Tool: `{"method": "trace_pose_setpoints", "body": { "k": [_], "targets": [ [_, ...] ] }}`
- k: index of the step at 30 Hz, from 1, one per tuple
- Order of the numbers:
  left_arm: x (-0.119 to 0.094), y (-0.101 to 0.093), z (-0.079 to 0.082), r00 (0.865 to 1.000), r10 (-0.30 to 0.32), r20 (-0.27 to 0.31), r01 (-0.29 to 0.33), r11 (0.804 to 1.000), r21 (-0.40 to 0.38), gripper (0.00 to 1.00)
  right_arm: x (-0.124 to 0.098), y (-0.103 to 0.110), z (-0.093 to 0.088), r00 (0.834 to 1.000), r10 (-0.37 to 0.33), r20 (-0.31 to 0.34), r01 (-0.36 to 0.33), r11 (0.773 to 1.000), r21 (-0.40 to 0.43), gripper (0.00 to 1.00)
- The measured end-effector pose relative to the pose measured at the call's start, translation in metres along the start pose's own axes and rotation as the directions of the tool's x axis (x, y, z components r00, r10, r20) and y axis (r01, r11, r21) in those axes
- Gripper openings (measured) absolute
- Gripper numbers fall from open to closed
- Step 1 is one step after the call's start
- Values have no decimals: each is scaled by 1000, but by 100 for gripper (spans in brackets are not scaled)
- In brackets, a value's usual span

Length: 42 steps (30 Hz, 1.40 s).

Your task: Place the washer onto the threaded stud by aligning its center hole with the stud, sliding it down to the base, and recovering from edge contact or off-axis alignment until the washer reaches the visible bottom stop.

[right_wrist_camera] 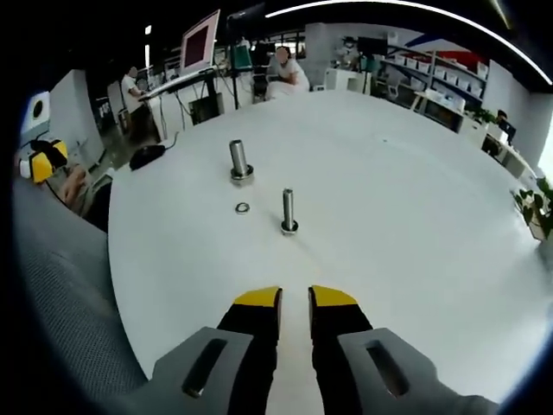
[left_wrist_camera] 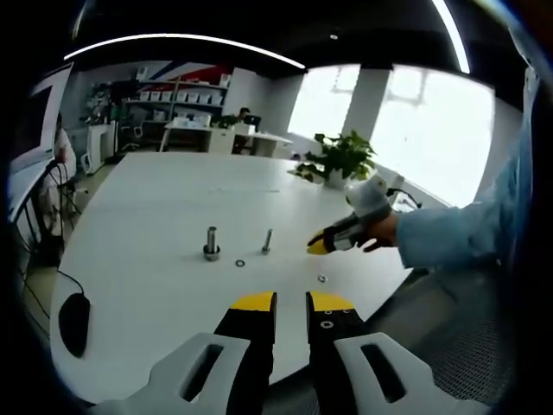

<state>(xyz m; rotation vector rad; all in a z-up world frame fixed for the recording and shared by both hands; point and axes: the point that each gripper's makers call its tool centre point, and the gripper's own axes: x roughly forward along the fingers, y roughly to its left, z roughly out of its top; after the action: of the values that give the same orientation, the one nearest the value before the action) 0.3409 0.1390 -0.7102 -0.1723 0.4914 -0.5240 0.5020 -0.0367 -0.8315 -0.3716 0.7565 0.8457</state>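
White surface (right_wrist_camera: 415,216) — two upright studs ahead of the right tool (right_wrist_camera: 295,298), jaws parted, empty; washer (right_wrist_camera: 242,207) lying between them. Left tool (left_wrist_camera: 291,302) released likewise — its view adds a second washer (left_wrist_camera: 321,278) nearer.

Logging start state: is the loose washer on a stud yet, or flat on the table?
Off: the washer lies flat on the table, apart from both studs, between thick stud and thin stud.

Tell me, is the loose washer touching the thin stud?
Apart. The right gripper view shows the washer lying flat on the table, with bare white surface between it and the thin stud.
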Motion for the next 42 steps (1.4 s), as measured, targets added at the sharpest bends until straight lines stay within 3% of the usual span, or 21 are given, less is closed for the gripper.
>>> {"method": "trace_pose_setpoints", "body": {
  "k": [7,12,21,29,37,42],
  "targets": [
    [0,0,2,1000,-2,9,2,1000,5,11,-9,13,-20,995,55,-87,-56,998,-11,16],
    [0,1,1,1000,-1,16,1,1000,6,11,-10,21,-43,981,84,-173,-88,996,-19,18],
    [0,3,1,1000,2,18,-2,1000,5,11,-6,34,-64,956,124,-265,-137,990,-33,18],
    [0,4,1,1000,3,17,-3,1000,4,11,-4,34,-66,954,127,-272,-137,990,-18,18],
    [0,1,1,1000,1,12,-1,1000,7,11,-2,30,-65,958,90,-273,-115,991,-75,12],
    [0,2,1,1000,3,11,-3,1000,5,11,3,32,-59,964,98,-246,-115,992,-59,16]
  ]
}}
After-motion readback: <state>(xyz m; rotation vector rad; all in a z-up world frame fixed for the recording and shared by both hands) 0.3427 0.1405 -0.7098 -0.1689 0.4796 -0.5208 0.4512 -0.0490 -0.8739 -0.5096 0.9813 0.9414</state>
